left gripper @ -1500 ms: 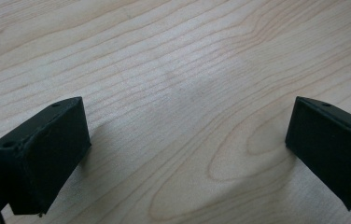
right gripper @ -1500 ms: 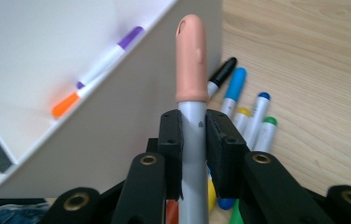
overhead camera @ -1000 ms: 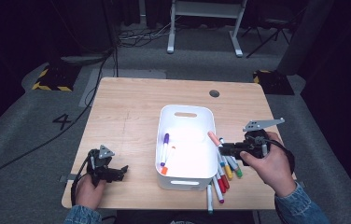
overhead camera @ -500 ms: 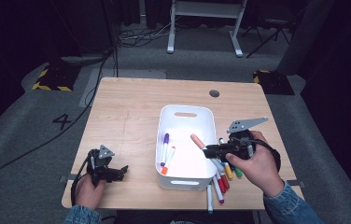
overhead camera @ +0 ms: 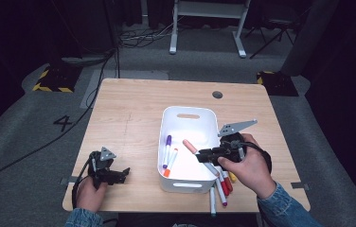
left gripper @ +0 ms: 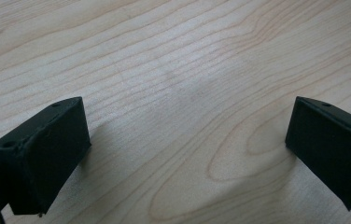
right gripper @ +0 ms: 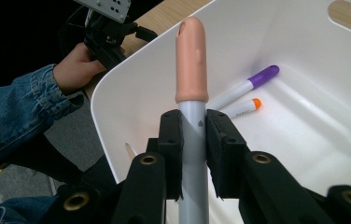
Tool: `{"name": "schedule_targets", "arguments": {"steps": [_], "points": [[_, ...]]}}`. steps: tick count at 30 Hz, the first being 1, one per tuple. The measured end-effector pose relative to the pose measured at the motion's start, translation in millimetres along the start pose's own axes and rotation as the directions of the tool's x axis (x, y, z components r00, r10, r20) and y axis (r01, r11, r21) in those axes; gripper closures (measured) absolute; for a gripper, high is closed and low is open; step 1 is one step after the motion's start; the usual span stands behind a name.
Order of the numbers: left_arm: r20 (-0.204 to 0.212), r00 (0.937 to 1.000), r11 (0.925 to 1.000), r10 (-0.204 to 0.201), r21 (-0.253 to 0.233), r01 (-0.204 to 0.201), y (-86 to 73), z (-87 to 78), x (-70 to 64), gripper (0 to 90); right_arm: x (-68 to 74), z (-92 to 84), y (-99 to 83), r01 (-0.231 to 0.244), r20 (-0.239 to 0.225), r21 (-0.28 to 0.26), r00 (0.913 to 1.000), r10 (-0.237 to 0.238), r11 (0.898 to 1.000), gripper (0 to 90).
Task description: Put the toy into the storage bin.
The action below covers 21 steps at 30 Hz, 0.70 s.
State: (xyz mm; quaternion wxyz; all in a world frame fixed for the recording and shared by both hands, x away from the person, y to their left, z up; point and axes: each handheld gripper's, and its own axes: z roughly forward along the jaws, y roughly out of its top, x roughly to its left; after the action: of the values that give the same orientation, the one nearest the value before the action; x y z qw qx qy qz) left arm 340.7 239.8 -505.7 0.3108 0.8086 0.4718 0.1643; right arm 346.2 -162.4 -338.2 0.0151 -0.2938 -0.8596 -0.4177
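Grey marker (right gripper: pixel 193 135) barrel vanishes below the clamped right hand-held gripper (right gripper: pixel 193 140).

White bin (overhead camera: pixel 200 182); peach-capped grey marker (right gripper: pixel 192 70) between black pads; purple-capped marker (right gripper: pixel 248 84), orange-capped marker (right gripper: pixel 242 108) — pale striped wood table (overhead camera: pixel 133 113).

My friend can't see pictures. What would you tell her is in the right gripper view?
The right gripper is shut on a grey marker with a peach cap, holding it over a white bin. Two markers lie inside, a purple-capped marker and an orange-capped marker. Beyond the bin, a hand in a denim sleeve holds the left gripper.
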Motion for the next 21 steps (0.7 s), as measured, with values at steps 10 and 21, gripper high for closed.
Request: {"name": "schedule_targets", "arguments": {"steps": [10, 21], "points": [[0.0, 1.0, 1.0, 0.0, 0.0, 0.0, 0.0, 0.0, 0.0, 0.0, -2.7, 13.6, -4.5, -0.001, 0.005, 0.031, 1.0, 0.001, 1.0, 76.9], [-0.001, 1.0, 1.0, 0.0, 0.001, 0.0, 0.0, -0.1, 0.0, 0.0, -7.0, 29.0, -9.3, 0.004, 0.036, 0.104, 0.9993, -0.008, 0.995, 76.7]]}}
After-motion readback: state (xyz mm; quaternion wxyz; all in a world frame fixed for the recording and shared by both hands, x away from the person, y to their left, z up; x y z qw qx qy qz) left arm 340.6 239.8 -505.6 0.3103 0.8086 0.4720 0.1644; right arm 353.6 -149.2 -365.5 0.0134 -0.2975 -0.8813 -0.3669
